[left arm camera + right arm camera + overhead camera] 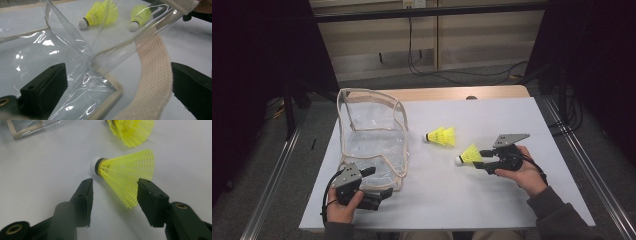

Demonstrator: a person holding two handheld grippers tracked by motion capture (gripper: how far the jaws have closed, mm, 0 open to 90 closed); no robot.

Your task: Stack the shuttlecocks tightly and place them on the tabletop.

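Observation:
A clear plastic bag (373,134) with beige trim stands open on the left of the white table (492,200). My left gripper (379,182) is open at its near corner. In the left gripper view the jaws of the left gripper (117,75) stand wide apart around the bag's clear wall (50,50) and its webbing strap (153,65). A yellow shuttlecock (469,155) lies on the table just in front of my right gripper (481,159). The right gripper (115,195) is open, one jaw on each side of this shuttlecock's skirt (127,175), apart from it.
Another yellow shuttlecock (441,136), perhaps two nested, lies mid-table right of the bag, and appears as the far shuttlecock (132,130) in the right gripper view. Metal rails (282,165) run along both table sides. Cables (452,75) lie on the floor behind.

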